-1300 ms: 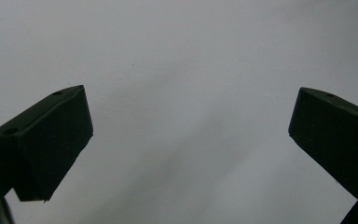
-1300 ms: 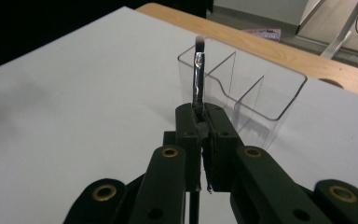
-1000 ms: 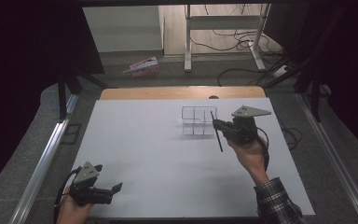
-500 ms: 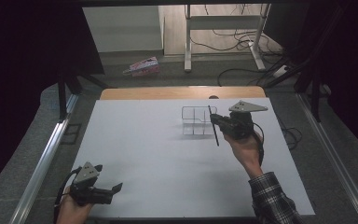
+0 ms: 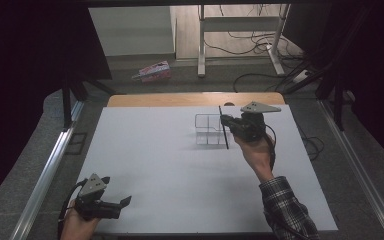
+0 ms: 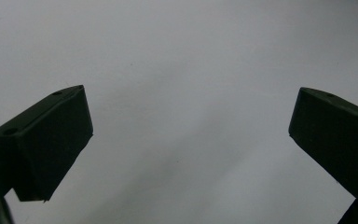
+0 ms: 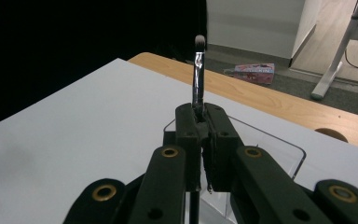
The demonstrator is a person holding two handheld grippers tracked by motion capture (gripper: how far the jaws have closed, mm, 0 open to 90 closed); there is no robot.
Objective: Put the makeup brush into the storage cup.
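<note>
A thin makeup brush [image 7: 197, 74] is pinched upright in the right gripper [image 5: 228, 125], just beside the clear organizer [image 5: 207, 129]. The handle end should be centred over one compartment before lowering — slowly, kept vertical. The left gripper [image 5: 122, 203] rests spread, empty.

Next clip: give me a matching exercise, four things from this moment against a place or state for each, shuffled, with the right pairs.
Things:
1. right tongs
2. left tongs
3. clear organiser
4. pink box

Places or states:
A. lying on the floor beyond the table
B. open, nothing between them, over the white table
C. shut on a thin black brush
D. standing on the table's far part, just beside the brush

Pairs: 1-C, 2-B, 3-D, 4-A
</note>
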